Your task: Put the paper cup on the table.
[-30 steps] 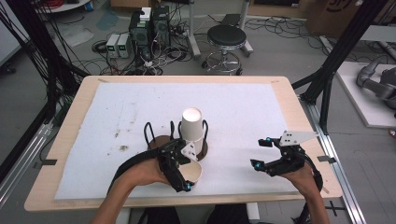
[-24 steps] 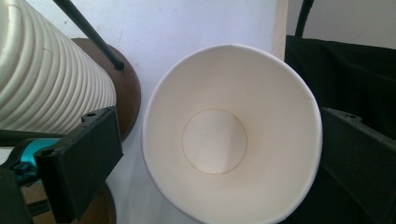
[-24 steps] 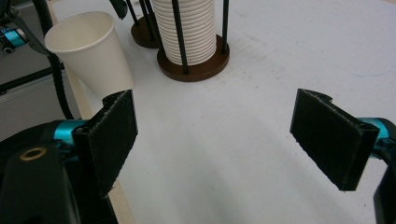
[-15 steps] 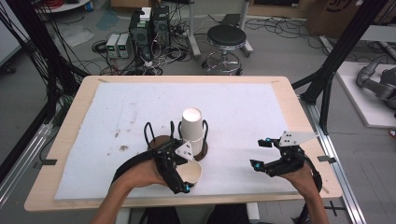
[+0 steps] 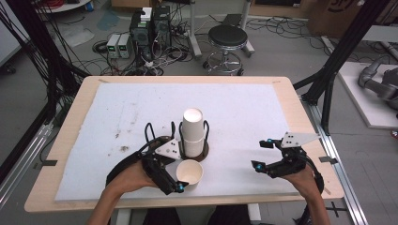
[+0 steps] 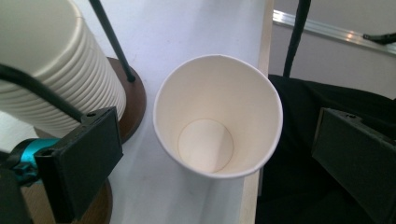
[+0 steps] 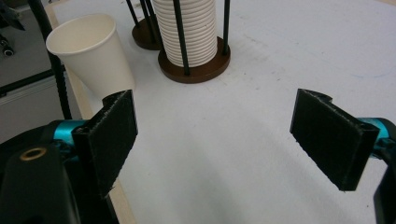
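Paper cup (image 6: 218,116) stands upright, mouth up, near the front edge of the bench (image 5: 263,108), just beside the stack of cups (image 5: 193,132) in its rack. The left gripper (image 5: 170,174) has its fingers spread to either side of it, not touching — close them gently on the wall, low down, so it does not crush or tip. The right gripper (image 5: 264,154) waits well apart, fingers spread and empty.

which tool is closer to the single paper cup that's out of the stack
Left. The left tool straddles the single paper cup, jaws open on either side without gripping. The right tool is open and empty, well off to the cup's right over the bare white mat.
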`<act>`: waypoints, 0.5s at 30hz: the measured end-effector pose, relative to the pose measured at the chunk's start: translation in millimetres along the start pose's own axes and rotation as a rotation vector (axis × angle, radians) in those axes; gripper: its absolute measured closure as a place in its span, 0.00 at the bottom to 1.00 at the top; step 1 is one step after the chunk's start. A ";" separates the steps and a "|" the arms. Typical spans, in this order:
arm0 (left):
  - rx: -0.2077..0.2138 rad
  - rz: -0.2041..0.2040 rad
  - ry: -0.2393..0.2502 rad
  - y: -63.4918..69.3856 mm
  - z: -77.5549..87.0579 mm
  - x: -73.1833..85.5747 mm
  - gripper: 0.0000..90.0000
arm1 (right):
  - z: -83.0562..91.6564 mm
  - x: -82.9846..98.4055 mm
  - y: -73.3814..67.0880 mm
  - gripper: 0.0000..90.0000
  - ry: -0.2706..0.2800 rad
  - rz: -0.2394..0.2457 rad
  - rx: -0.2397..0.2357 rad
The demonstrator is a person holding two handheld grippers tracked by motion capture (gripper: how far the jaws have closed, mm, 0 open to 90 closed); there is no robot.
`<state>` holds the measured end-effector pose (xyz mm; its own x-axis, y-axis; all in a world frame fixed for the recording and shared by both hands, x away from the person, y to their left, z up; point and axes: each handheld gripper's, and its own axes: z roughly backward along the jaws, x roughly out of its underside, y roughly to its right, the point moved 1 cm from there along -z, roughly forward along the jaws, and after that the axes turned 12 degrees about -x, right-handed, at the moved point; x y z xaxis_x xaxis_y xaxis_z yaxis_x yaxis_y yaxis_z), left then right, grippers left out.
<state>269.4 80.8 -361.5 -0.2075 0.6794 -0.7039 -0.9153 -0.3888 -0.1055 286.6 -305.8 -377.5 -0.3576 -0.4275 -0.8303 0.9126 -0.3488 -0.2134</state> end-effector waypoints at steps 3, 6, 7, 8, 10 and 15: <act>-0.008 0.017 0.024 -1.7 6.5 3.9 0.02 | 0.5 -0.5 -0.5 0.17 0.002 -0.005 -0.001; -0.021 0.031 0.045 -3.4 12.9 7.6 0.02 | 1.0 -0.8 -0.7 0.17 0.006 -0.002 0.002; -0.023 0.035 0.052 -4.0 14.9 8.8 0.02 | 1.1 -0.7 -0.7 0.17 0.006 -0.001 0.003; -0.028 0.041 0.059 -4.3 17.3 10.6 0.02 | 1.2 -0.7 -0.8 0.17 0.007 -0.002 0.003; -0.034 0.052 0.067 -5.2 20.4 13.2 0.02 | 1.6 -0.5 -0.9 0.17 0.007 -0.002 0.006; -0.051 0.075 0.094 -7.3 28.8 21.9 0.02 | 2.8 0.3 -1.5 0.17 0.009 -0.008 0.008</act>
<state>261.6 116.5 -356.0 -0.2387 0.5867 -0.7738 -0.8792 -0.4689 -0.0843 284.6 -307.8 -375.9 -0.3631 -0.4175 -0.8330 0.9080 -0.3591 -0.2159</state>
